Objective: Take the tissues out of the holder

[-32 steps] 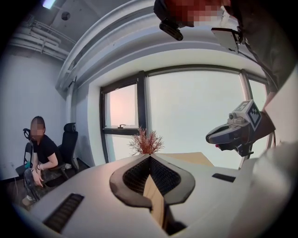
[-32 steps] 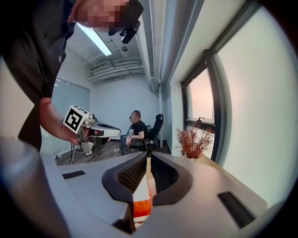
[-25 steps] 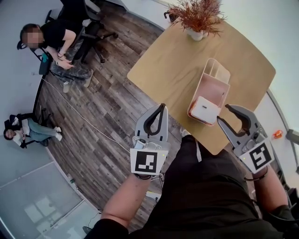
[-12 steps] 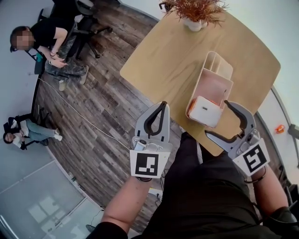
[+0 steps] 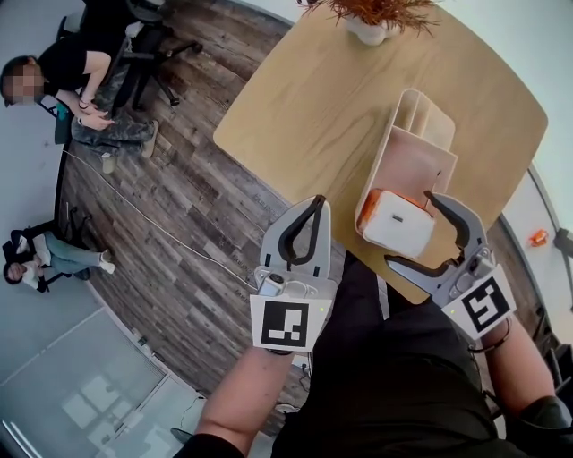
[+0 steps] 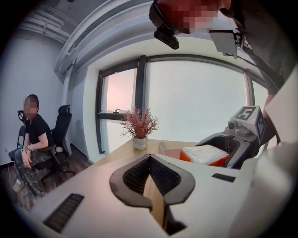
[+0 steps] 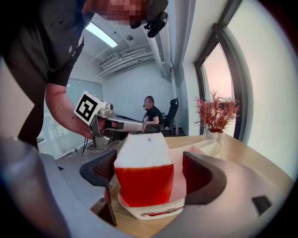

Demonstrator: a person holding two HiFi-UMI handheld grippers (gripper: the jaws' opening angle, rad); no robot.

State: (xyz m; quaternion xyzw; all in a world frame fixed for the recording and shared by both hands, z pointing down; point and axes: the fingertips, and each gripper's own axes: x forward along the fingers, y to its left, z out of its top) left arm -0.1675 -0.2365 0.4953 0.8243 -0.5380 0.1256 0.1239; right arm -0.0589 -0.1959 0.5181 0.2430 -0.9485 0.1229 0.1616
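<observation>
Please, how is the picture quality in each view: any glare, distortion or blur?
Head view: even daylight, sharp, but the floor bends near the border. Left gripper view: window blown out white, dark round vignette, left claw slightly soft. Right gripper view: strong fisheye, tissue pack looms large, ceiling lamp glares.

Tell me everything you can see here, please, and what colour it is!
table: one, light wood, under the holder
holder: one, pink and cream, on the table
tissue pack: one, orange and white, in the holder's near end
plant: one, reddish, white pot, table's far edge
seated people: two, dark tops, far left
floor: one, dark wood, around the table
left hand-held gripper: one, grey, shut, empty
right hand-held gripper: one, grey, jaws just been opening, tissue pack between them
</observation>
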